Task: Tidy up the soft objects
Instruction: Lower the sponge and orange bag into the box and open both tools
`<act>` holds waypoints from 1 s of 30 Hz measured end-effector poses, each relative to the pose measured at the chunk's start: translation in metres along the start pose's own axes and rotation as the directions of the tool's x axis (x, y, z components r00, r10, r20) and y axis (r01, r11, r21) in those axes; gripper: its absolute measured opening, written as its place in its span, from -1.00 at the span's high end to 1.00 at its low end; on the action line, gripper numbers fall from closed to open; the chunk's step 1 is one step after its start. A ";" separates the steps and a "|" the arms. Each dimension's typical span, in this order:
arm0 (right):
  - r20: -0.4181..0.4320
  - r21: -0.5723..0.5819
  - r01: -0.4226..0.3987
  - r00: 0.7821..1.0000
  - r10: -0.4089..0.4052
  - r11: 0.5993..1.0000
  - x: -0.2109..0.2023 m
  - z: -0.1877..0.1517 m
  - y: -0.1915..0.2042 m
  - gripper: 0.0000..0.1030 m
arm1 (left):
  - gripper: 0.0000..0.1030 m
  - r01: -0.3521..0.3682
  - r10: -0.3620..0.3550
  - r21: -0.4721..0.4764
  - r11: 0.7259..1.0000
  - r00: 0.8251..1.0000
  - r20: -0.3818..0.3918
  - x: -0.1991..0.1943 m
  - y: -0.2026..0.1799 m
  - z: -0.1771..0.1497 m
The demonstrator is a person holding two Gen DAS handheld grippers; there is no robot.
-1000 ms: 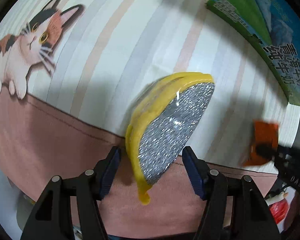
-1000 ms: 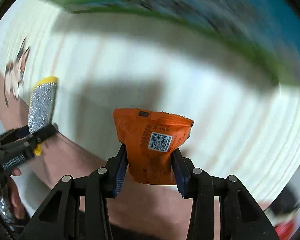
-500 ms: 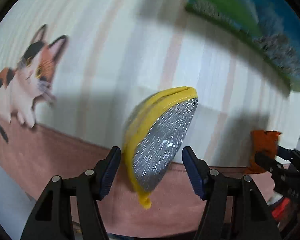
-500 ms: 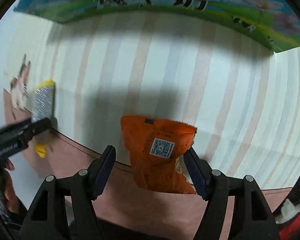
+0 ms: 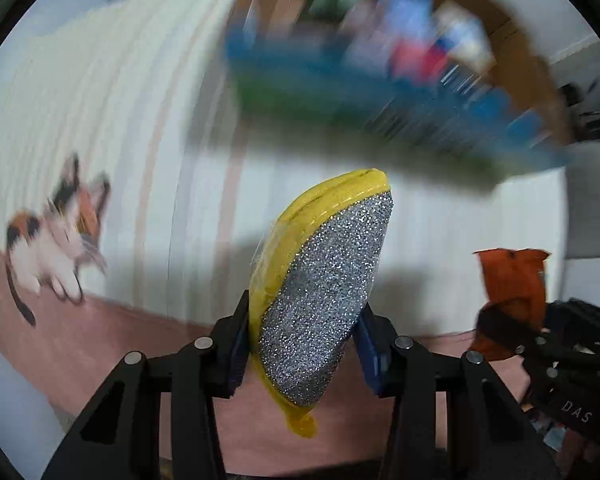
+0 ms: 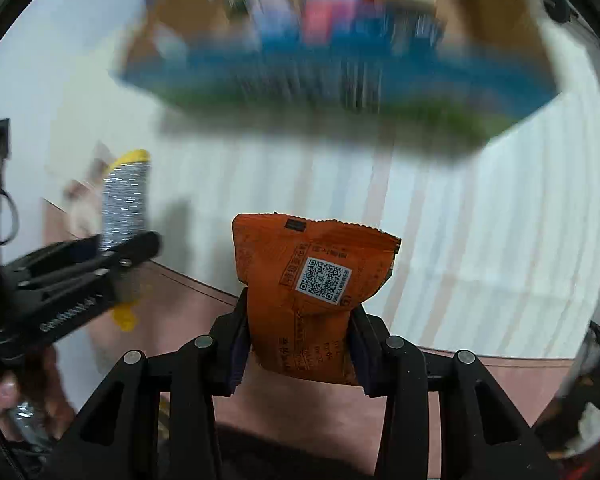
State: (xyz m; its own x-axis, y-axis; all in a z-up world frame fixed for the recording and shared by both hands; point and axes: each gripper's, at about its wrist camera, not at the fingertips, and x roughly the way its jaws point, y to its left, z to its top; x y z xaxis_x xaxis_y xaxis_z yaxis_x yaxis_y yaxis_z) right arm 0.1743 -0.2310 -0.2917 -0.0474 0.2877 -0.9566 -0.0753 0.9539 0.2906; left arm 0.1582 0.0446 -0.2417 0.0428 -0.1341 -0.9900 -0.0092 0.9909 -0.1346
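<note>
My left gripper (image 5: 302,350) is shut on a yellow pouch with a silver glitter face (image 5: 320,292), held upright above the striped cloth. My right gripper (image 6: 298,344) is shut on an orange snack packet (image 6: 312,292) with a QR code. The packet also shows at the right of the left wrist view (image 5: 512,284), and the pouch shows at the left of the right wrist view (image 6: 126,200). Both grippers are side by side, raised off the table.
A blurred blue and green carton (image 5: 380,92) holds several packets at the back; it also shows in the right wrist view (image 6: 340,64). The striped tablecloth (image 5: 100,140) has a cat print (image 5: 60,232) and a pink border (image 5: 80,344).
Both grippers, open half a second ago, have shut on their objects and tilted up, bringing the carton at the back into view. The views are motion-blurred.
</note>
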 end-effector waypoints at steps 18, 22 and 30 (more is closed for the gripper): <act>0.063 0.144 0.251 0.963 -0.262 0.957 -0.044 0.164 -0.057 0.13 | 0.16 -0.146 0.153 0.096 0.985 0.986 -0.062 0.047 -0.064 0.215; 0.026 0.149 0.268 0.961 -0.275 0.952 -0.011 0.176 -0.056 0.13 | 0.15 -0.145 0.155 0.099 0.984 0.982 -0.105 0.079 -0.062 0.224; -0.014 0.162 0.245 0.969 -0.246 0.956 0.000 0.183 -0.059 -0.77 | -0.38 -0.110 0.116 0.047 0.993 0.981 -0.158 0.096 -0.054 0.228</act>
State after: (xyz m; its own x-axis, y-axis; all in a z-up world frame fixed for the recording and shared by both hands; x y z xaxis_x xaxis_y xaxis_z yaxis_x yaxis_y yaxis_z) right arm 0.3608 -0.2716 -0.3129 -0.0411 0.0425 -0.9982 0.0778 0.9962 0.0392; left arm 0.3901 -0.0183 -0.3202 -0.1164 -0.0191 -0.9930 0.0328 0.9992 -0.0231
